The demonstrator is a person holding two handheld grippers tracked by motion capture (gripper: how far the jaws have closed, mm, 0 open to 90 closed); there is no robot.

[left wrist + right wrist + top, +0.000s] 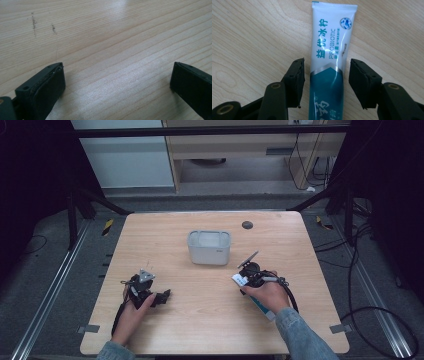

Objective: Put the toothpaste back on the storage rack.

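The wooden table (200, 320) carries a grey open-topped bin (209, 247) near its middle, toward the far edge; from the high view nothing can be made out inside it. The right gripper (326, 75) sits at about four o'clock from the bin, near it, while the left gripper (150, 292) rests at about eight o'clock, well apart from the tube and over bare wood, so the right hand (267, 295) is plainly the nearer one. The toothpaste tube (329, 62), white at its crimped end and teal toward the cap, lies flat on the table, partly under that right hand in the high view. In the right gripper view its long axis runs from six to twelve o'clock, straight along the gripper's own line, and the tube lies between the two black pads, which stand a little off its sides with a sliver of wood showing on each, so the jaws bracket it without pressing yet. In the left gripper view that tool's jaws are wide apart and empty. The coming squeeze would likely land across the tube's narrow width.
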